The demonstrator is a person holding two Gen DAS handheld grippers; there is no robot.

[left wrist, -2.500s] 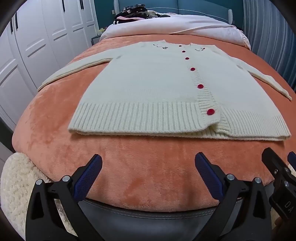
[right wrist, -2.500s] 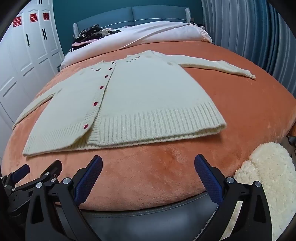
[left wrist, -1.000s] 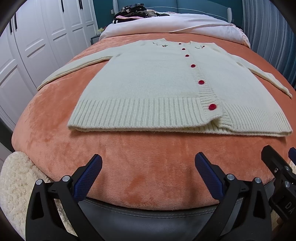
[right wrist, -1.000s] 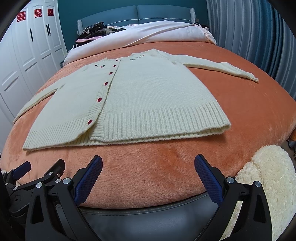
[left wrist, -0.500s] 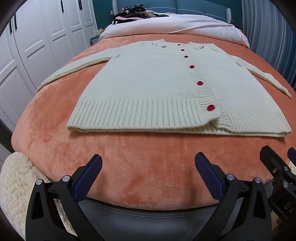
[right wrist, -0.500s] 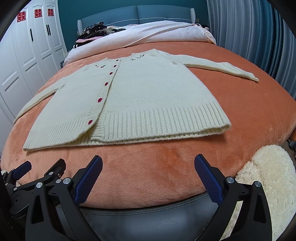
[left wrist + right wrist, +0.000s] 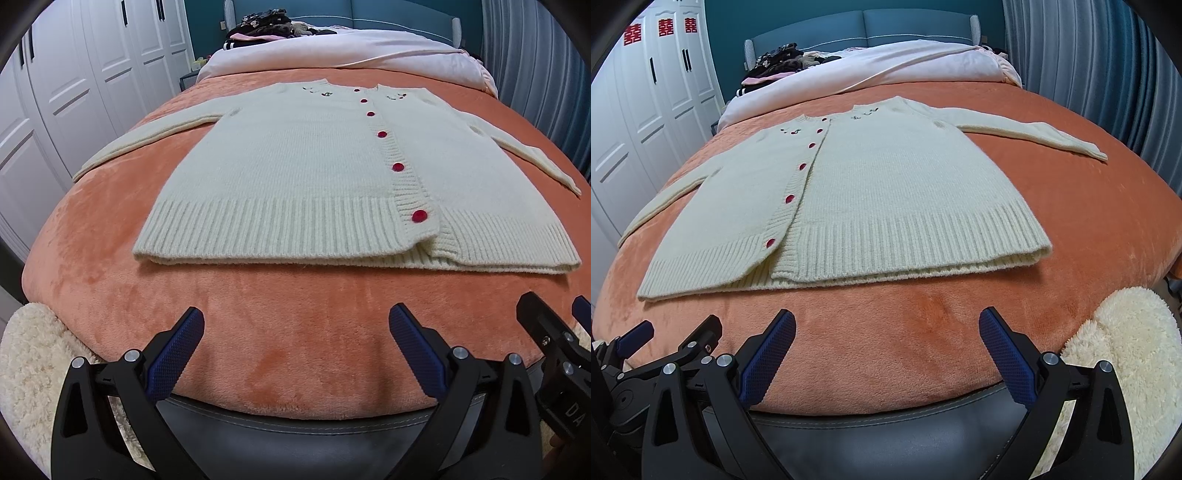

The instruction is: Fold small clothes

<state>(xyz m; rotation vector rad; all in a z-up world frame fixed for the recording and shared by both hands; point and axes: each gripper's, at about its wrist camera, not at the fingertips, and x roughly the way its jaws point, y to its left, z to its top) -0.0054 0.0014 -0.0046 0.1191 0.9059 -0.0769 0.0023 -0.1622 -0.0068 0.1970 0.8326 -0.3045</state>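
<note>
A cream knit cardigan (image 7: 295, 177) with red buttons lies flat and face up on the orange bed blanket (image 7: 295, 314), both sleeves spread sideways, ribbed hem nearest me. The right wrist view shows the same cardigan (image 7: 886, 192), its right sleeve (image 7: 1034, 136) stretched toward the curtains. My left gripper (image 7: 295, 350) hovers open over the bed's foot edge, short of the hem, with nothing between its blue pads. Beside it, my right gripper (image 7: 886, 350) is also open and empty. Its black frame (image 7: 554, 354) shows at the lower right of the left wrist view.
A white duvet (image 7: 905, 62) and a heap of dark clothes (image 7: 783, 59) lie at the headboard end. White wardrobe doors (image 7: 74, 74) line the left side and grey curtains (image 7: 1108, 74) the right. Fluffy cream rugs (image 7: 1126, 350) (image 7: 33, 362) flank the bed's foot.
Both grippers have crept slightly closer to the cardigan's hem and lifted a little; the cardigan has not moved and both jaws stay open.
</note>
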